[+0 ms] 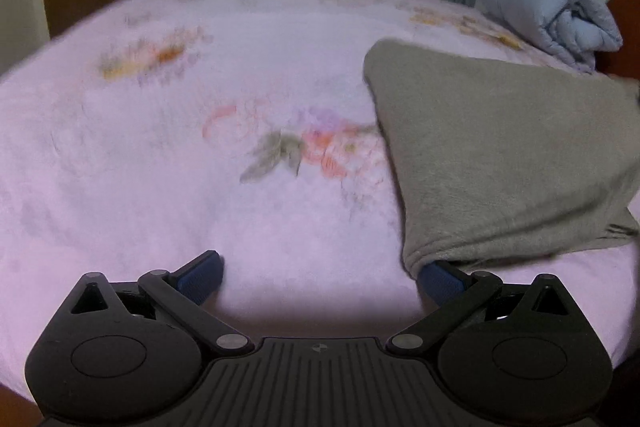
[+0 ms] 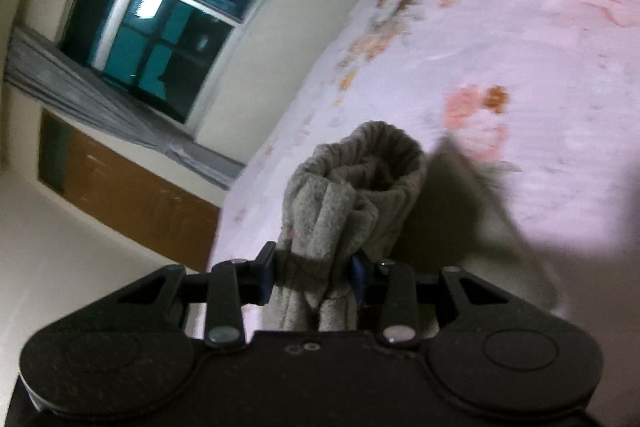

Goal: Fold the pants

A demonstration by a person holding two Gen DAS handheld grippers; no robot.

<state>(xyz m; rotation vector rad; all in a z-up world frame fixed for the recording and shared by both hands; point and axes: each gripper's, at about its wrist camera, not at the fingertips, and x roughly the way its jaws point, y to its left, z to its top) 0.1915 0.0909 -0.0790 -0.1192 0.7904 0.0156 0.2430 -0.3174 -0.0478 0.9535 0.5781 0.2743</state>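
— One pair of grey fleece pants [image 2: 352,195], bunched, clamped in right gripper [image 2: 314,275]?
— Yes; remainder [image 1: 500,155] draped on the floral bedsheet [image 1: 160,147]. Left gripper [image 1: 320,277] spread wide, empty.

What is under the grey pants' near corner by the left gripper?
One blue finger pad pokes out beneath the grey pants; its tip is covered. The pink floral bedsheet lies underneath.

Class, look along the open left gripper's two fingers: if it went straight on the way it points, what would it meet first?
Probably the bare pink floral bedspread: the left gripper points down at it, with the grey pants off to its right side, draped over that finger. Depth is unclear.
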